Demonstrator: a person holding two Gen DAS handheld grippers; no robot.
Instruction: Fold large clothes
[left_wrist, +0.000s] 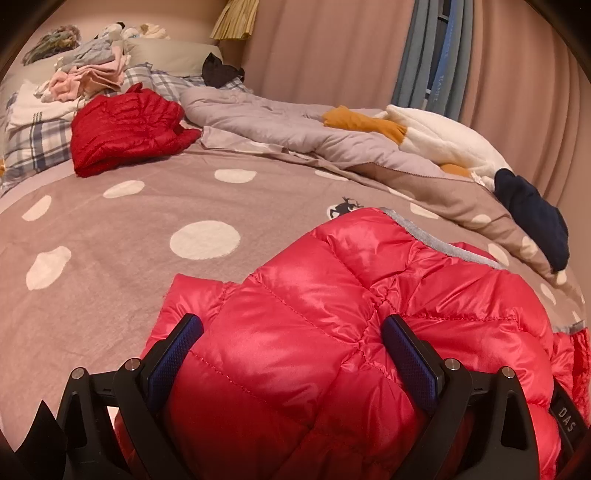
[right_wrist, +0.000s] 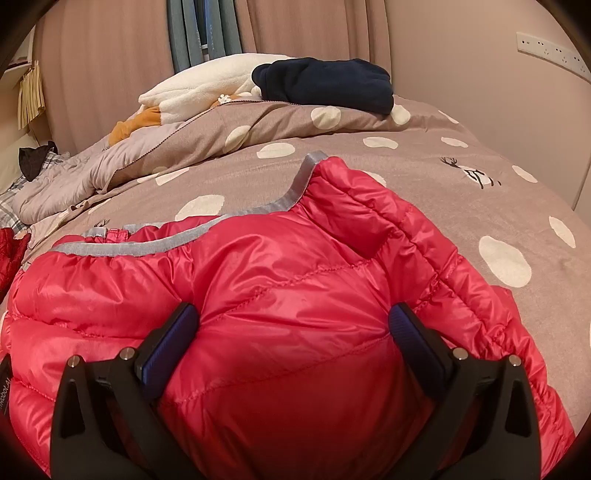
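On a bed (left_wrist: 110, 266) spread with a taupe cover dotted in white, a pink puffer jacket (left_wrist: 314, 295) lies bunched at the near edge, its grey-trimmed hem (right_wrist: 291, 195) turned toward the far side. The left gripper (left_wrist: 291, 328) stands wide, its blue-padded fingers (left_wrist: 402, 350) set to either side of a puffed fold of the jacket; the right gripper (right_wrist: 295, 317) is likewise spread wide across another bulge of the same garment. Whether either pair of pads actually presses the fabric cannot be told, and the jacket fills the gap between the jaws in both wrist views, hiding the bed beneath. Around it, a red quilted jacket (left_wrist: 125, 129) sits folded toward the far left of the bed, in front of a plaid pillow (left_wrist: 33, 147) and a loose pile of pink and white clothes (left_wrist: 85, 79). A rumpled grey quilt (left_wrist: 266, 122) runs along the far edge, with a small black item (left_wrist: 219, 70) at its head end. Further right on the quilt lies a white fleece piece (right_wrist: 207, 83) with orange parts (left_wrist: 362, 123), and a folded navy garment (right_wrist: 325, 83) rests just beside it on the turned-back cover. Pink curtains (left_wrist: 332, 48) hang behind the bed, with a blue-grey strip (left_wrist: 432, 51) between them, and a row of wall sockets (right_wrist: 550, 55) shows at the right.
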